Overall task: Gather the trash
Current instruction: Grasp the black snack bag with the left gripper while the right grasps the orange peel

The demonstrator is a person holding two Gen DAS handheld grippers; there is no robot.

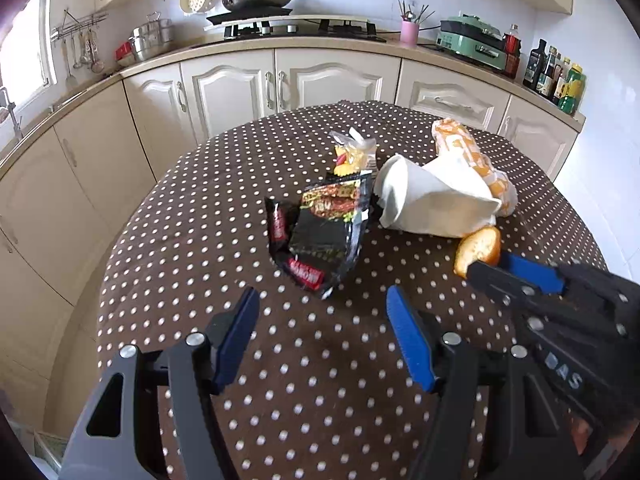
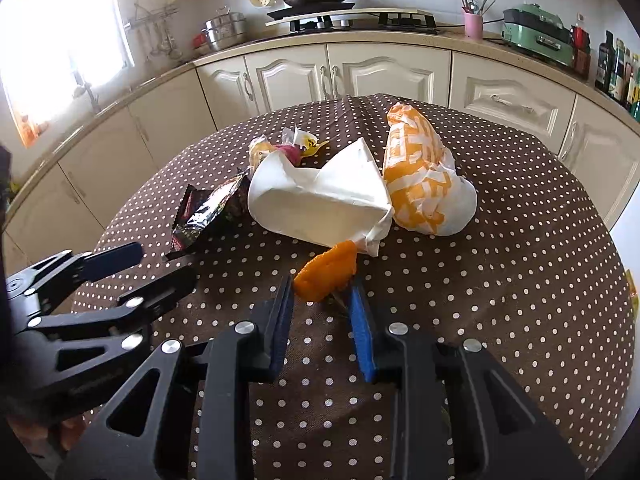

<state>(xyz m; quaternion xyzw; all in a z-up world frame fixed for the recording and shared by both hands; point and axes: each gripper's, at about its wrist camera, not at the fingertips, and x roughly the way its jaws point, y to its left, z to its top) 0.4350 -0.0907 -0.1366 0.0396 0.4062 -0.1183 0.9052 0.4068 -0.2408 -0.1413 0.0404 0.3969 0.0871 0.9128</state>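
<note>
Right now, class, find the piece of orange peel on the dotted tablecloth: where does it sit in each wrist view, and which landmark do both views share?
Left wrist view: the orange peel lies right of centre, at the tips of the right gripper.
Right wrist view: the orange peel lies at centre, between the jaws of the right gripper.
Shared landmark: the white paper bag just behind the peel.

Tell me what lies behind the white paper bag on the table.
Behind the white paper bag lie an orange-and-white wrapper on the right and a small yellow snack packet on the left. The bag hides their lower parts; nothing else shows there.
</note>
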